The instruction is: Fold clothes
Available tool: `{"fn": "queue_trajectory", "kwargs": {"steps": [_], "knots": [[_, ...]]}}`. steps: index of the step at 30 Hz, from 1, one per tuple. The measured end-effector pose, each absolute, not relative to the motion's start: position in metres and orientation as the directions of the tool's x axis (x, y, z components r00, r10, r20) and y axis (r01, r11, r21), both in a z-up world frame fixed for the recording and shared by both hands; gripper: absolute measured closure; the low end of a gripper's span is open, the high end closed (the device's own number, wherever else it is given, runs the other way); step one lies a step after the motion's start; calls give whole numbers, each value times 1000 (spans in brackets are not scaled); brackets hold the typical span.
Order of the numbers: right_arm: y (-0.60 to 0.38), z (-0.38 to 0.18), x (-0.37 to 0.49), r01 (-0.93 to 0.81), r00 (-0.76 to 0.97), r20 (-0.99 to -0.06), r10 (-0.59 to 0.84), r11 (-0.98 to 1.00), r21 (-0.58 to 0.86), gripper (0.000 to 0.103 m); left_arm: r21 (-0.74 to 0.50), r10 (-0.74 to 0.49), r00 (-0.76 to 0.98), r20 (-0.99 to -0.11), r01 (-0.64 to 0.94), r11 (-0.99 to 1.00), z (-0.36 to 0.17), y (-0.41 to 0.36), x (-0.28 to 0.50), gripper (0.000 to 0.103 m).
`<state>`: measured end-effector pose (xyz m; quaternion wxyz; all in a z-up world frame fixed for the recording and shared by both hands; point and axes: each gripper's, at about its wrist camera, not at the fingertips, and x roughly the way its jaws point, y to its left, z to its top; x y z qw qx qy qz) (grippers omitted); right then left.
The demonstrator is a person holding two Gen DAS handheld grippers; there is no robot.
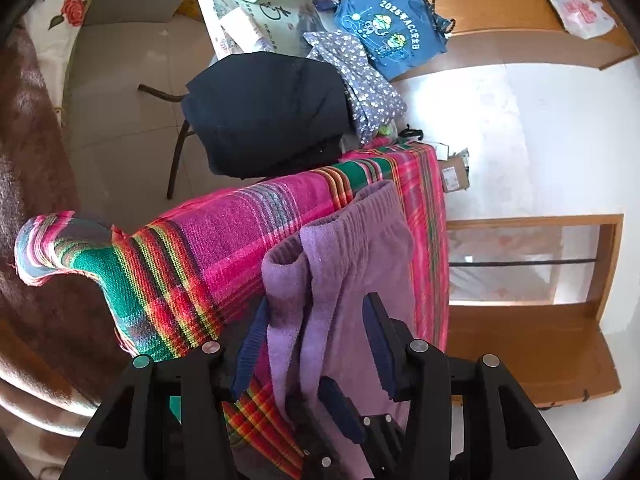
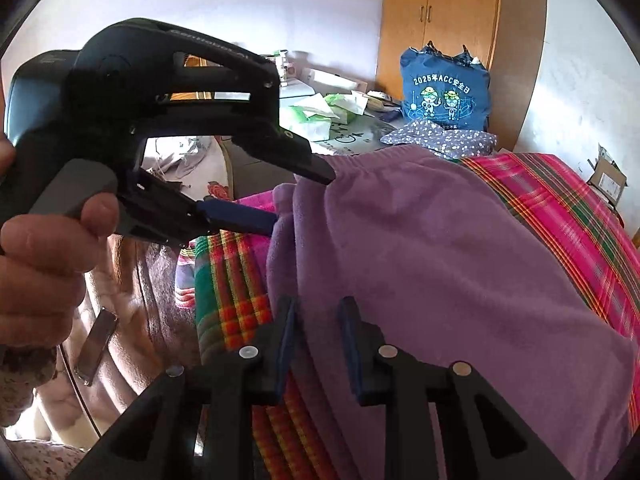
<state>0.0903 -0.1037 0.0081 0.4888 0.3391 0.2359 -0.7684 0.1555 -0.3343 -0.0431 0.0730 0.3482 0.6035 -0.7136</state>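
I have the purple garment lying on the striped pink blanket, near edge toward me, waistband at the far end. My left gripper has its jaws set wide apart around the bunched left edge of the garment; the cloth sits between the pads, but I cannot tell whether they press on it. My right gripper stands with jaws apart at the near edge, pads clear of the cloth, so I read it as having no grip. The hand on the left gripper shows at the left of the right wrist view. The garment looks doubled lengthwise, though the fold is loose and rumpled, so I judge the fold is started, not finished. On the far table I see a dark folded pile, a dotted blue cloth and a blue printed bag; whether those are finished pieces I cannot say.
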Motion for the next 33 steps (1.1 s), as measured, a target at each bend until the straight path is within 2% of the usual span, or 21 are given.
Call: {"fn": "queue_trajectory", "kwargs": {"steps": [2, 3, 5, 11, 21, 29, 30, 32, 33], "knots": [[-104, 9, 89, 905, -313, -752, -580, -422, -50, 95, -814, 319, -749, -581, 524, -252, -44, -335, 156, 53], [-103, 10, 88, 903, -317, -752, -577, -427, -53, 99, -814, 316, -751, -580, 525, -248, -44, -336, 156, 53], [-99, 15, 86, 902, -302, -748, -591, -432, -22, 100, -813, 306, -753, -582, 527, -249, -43, -337, 158, 53], [-90, 32, 94, 911, -315, -735, -601, -408, -57, 100, -816, 307, -757, -577, 526, -240, -43, -338, 159, 53], [-93, 10, 93, 925, -273, -788, -552, -377, -56, 99, -807, 299, -750, -590, 536, -247, -42, -338, 157, 52], [-92, 10, 88, 924, -256, -785, -564, -382, -27, 97, -774, 276, -726, -630, 559, -298, -36, -333, 148, 52], [-92, 10, 87, 924, -255, -785, -564, -382, -26, 97, -772, 274, -724, -633, 559, -305, -35, -333, 148, 52], [-92, 10, 86, 922, -255, -785, -564, -386, -23, 97, -755, 263, -712, -651, 570, -324, -34, -332, 149, 61], [-92, 10, 86, 922, -256, -785, -564, -387, -22, 97, -744, 255, -704, -663, 578, -337, -34, -332, 149, 70]]}}
